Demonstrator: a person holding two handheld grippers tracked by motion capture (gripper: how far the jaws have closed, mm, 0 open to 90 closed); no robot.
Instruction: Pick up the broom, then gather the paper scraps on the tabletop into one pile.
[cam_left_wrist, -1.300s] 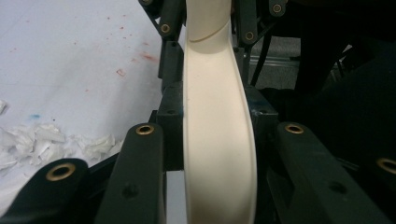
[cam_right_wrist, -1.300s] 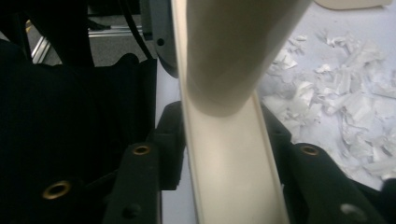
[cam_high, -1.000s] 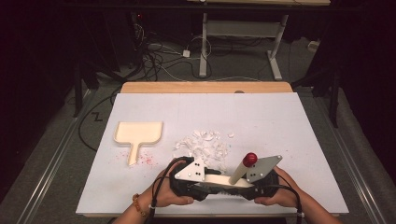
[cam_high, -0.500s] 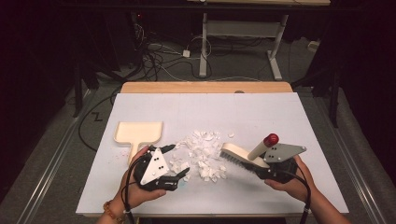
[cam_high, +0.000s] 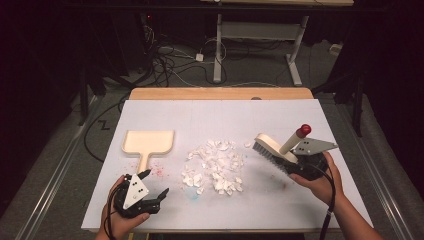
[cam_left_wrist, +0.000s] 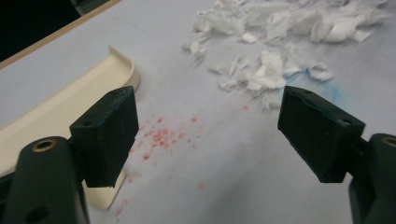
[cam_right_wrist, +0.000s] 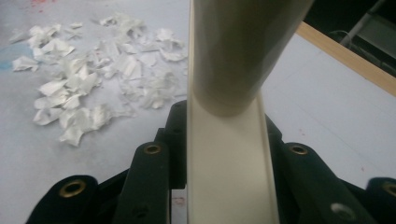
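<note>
Right tongs (cam_high: 295, 161) clenched on the brush (cam_high: 272, 149), near the right edge of the tabletop (cam_high: 280, 117). In the right gripper view the jaws pinch the flat cream back just below the round handle, red knob up. Bristles hang just above the surface, beside the scraps (cam_high: 215, 165).

Left tongs (cam_high: 154, 191) released, nothing between the jaws; they have just been opening. They sit near the front left corner, aimed at the dustpan (cam_high: 148, 142), whose handle points toward the front edge.

Scraps: loose heap of torn white paper mid-tabletop, between dustpan and brush.

Handling, by judgement: the dustpan looks like stiff, light, smooth plastic that could skid when pushed. Best taken by the narrow handle, squeezed across its flat faces. The scraps are featherlight and will scatter under a fast stroke. The brush is rigid and the present grip looks secure.
</note>
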